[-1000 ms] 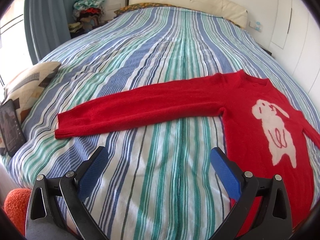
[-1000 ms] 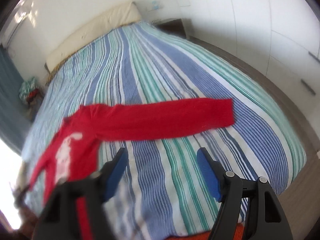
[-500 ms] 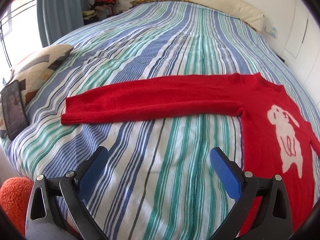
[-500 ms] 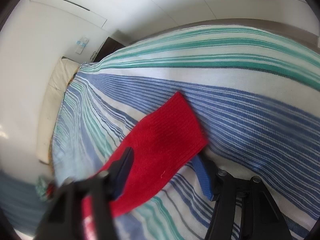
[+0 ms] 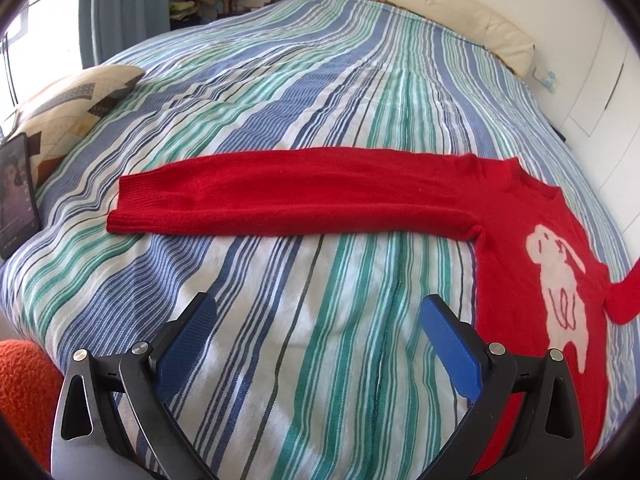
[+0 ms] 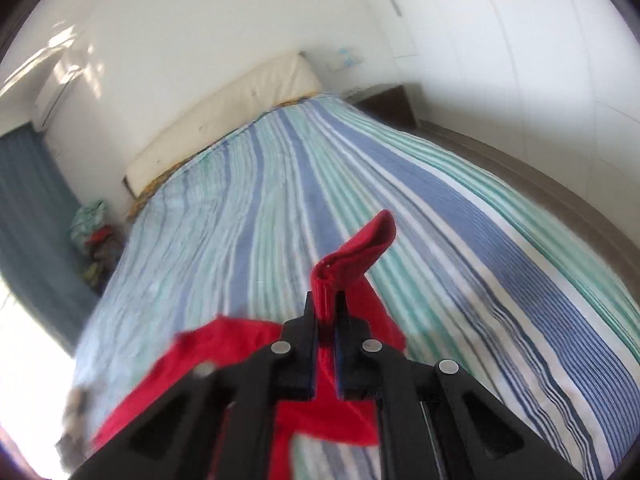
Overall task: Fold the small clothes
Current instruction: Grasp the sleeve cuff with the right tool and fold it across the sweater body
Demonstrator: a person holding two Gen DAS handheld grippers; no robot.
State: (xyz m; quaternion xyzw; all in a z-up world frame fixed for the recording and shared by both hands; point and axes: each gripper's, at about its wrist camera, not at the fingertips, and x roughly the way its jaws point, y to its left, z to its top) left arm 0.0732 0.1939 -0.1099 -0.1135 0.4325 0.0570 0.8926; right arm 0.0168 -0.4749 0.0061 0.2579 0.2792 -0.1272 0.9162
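Across the striped bed (image 5: 320,92) we are looking at the red sweater (image 5: 520,240), its left sleeve (image 5: 280,200) lying crosswise ahead of our left gripper (image 5: 316,320), whose fingers are standing wide apart and empty. Our right gripper (image 6: 325,312) is pinching the other sleeve's cuff (image 6: 356,252), lifting it clear, so it is leading the fold.

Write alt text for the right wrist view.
The right tongs are shut on a red sleeve, its cuff sticking up past the tips above a striped bed. More of the red sweater bunches blurrily below left, with a cream headboard and white walls beyond.
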